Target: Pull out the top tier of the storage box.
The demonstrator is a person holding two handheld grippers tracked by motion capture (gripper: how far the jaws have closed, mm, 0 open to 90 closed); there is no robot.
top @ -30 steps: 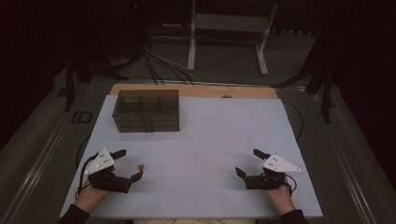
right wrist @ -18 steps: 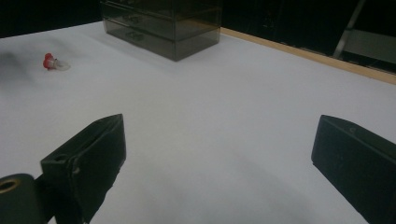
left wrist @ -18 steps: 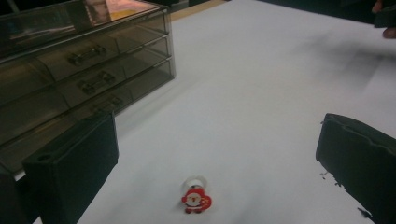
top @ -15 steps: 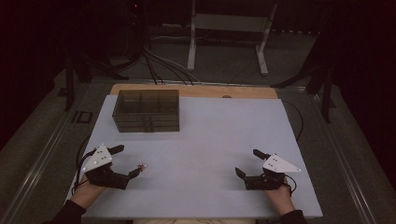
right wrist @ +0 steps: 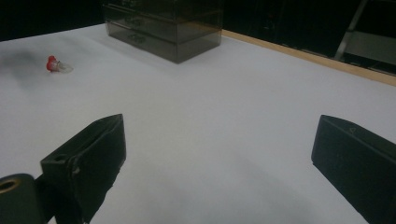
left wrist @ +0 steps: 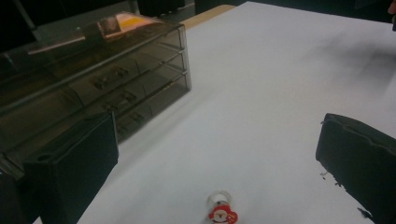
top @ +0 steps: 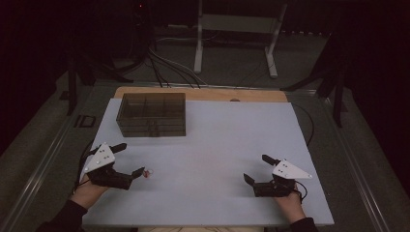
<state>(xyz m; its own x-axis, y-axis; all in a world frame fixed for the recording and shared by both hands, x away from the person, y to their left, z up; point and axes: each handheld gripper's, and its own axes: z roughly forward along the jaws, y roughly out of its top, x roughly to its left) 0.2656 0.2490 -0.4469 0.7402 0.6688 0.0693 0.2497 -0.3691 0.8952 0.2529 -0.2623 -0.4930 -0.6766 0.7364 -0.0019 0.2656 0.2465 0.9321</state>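
Left gripper (top: 129, 161) sits low at the near left of the counter (top: 232, 140), jaws spread wide, nothing between them. The small red-and-white ring (top: 148, 172) lies on the counter just beside its jaw tips. Right gripper (top: 258, 169) rests near right, jaws spread, empty. Smoked drawer box (top: 152, 114) stands far left.

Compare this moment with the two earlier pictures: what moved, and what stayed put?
The left hand-held gripper drew back slightly toward the table's near left edge, jaws open, leaving the small red-and-white ring lying free on the white table just beyond its lower jaw. Nothing was grasped or released. The right hand-held gripper, also open, and the smoky drawer box stayed as they were.
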